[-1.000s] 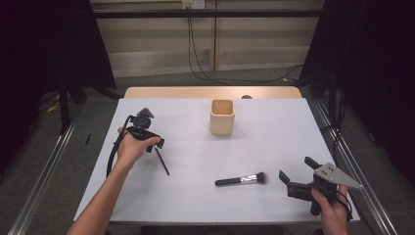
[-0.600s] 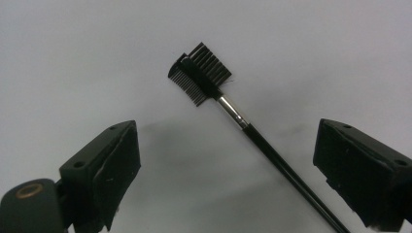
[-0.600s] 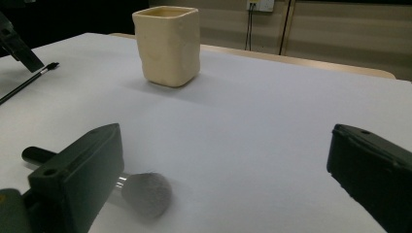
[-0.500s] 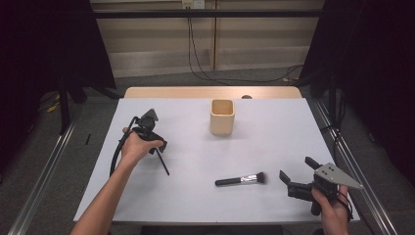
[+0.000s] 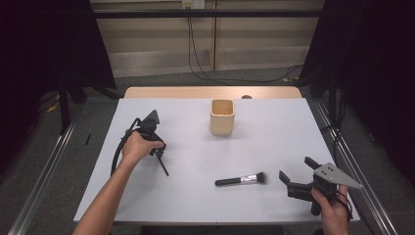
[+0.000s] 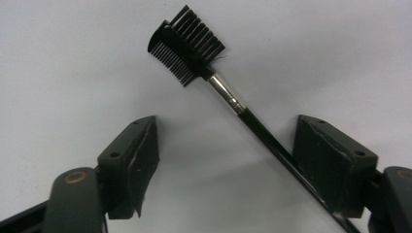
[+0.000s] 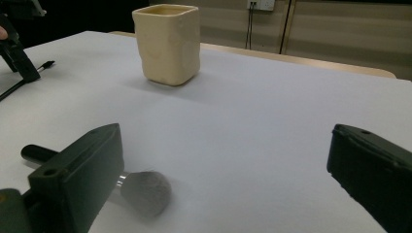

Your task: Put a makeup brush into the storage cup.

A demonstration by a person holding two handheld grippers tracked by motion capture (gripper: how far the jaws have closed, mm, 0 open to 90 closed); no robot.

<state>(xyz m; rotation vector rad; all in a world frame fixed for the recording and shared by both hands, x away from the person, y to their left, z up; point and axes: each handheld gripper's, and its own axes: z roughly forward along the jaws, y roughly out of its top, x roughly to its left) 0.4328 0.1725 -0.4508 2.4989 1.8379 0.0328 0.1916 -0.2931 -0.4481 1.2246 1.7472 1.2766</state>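
A thin black comb brush (image 6: 187, 46) lies on the white table (image 5: 274, 132), its handle (image 5: 164, 168) running out from under my left gripper (image 5: 152, 147). In the left gripper view my left gripper (image 6: 226, 131) points down over it. Its jaws have just been closing and stand open, with the handle between them close to the right-hand jaw and the left-hand jaw clear of it. My right gripper (image 5: 296, 169) rests open near the table's front right. In its own view my right gripper (image 7: 228, 165) faces a black-handled powder brush (image 7: 145, 191), also seen from above (image 5: 241, 180), just ahead of the jaws.
A cream square cup (image 5: 222, 116) stands upright at the middle back of the table, and in the right gripper view the cup (image 7: 167, 43) is beyond the powder brush. A wooden strip (image 5: 210, 92) edges the far side. The left gripper's cable (image 5: 117, 152) loops beside the hand.
My left hand has edged slightly to the right, settling over the comb brush's head end. The right hand and the powder brush have not moved.
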